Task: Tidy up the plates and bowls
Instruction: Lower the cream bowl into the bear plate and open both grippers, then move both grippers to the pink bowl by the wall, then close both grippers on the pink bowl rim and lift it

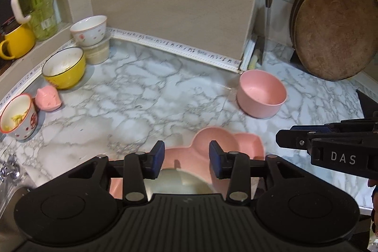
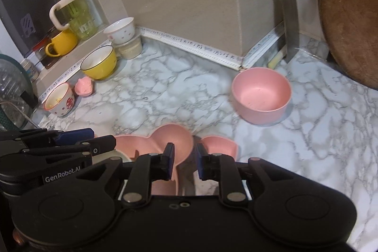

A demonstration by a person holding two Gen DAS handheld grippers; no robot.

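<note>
While both claws hover low over the near edge of the marble desk (image 2: pixel 307 134), the left claw (image 1: pixel 186 161) gapes wide and empty above the pink sectioned plate (image 1: pixel 219 143), and the right claw (image 2: pixel 185 163) stands parted and empty, its blue pads either side of that plate's ear-shaped lobes. Farther back sits the pink bowl (image 2: pixel 261 96), and along the far left wall the yellow bowl (image 2: pixel 99 65) and floral bowl (image 2: pixel 121 33). Closing on the plate's curved rim risks a slip, I judge, or the claws colliding.
</note>
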